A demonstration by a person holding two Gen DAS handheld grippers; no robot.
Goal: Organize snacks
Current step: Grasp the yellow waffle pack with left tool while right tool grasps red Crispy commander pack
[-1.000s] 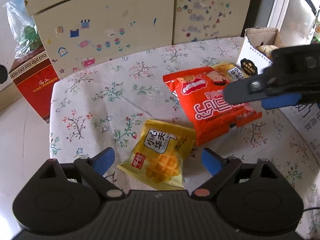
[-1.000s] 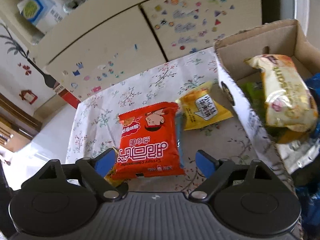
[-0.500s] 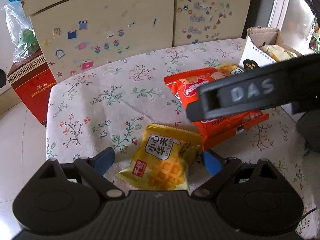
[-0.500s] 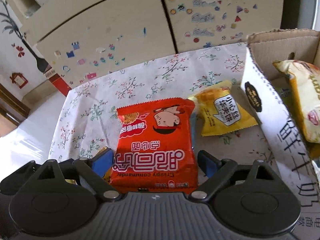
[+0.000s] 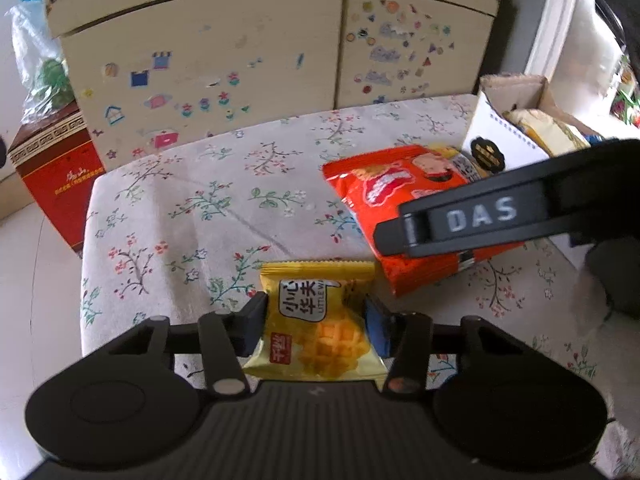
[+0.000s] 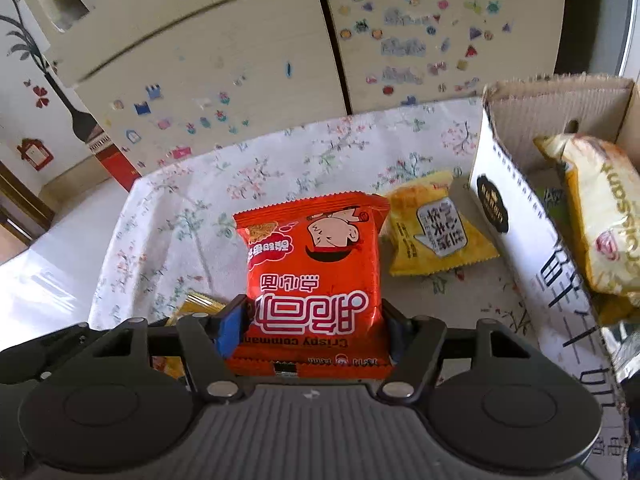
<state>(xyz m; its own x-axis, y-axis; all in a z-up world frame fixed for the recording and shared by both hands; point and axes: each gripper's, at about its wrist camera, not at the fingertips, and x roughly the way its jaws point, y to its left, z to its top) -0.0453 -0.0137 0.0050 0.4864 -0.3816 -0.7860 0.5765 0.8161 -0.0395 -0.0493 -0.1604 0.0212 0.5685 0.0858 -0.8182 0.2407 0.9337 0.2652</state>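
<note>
My left gripper (image 5: 316, 320) is shut on a small yellow waffle snack pack (image 5: 320, 320) lying near the front edge of the flowered table. My right gripper (image 6: 312, 324) is shut on a red crispy noodle snack bag (image 6: 316, 264); this bag also shows in the left wrist view (image 5: 392, 196), partly hidden by the right gripper's black finger (image 5: 480, 216). A second yellow snack pack (image 6: 436, 228) lies beside the cardboard box (image 6: 516, 216), which holds a pale croissant bag (image 6: 604, 216).
The table has a floral cloth (image 5: 200, 208). A cream cabinet with stickers (image 5: 240, 60) stands behind it. A red carton (image 5: 56, 180) sits on the floor at the left. The box (image 5: 500, 148) stands at the table's right side.
Both grippers moved forward and closed: the left on the yellow waffle pack, the right on the red bag. The right gripper's finger now crosses the left wrist view.
</note>
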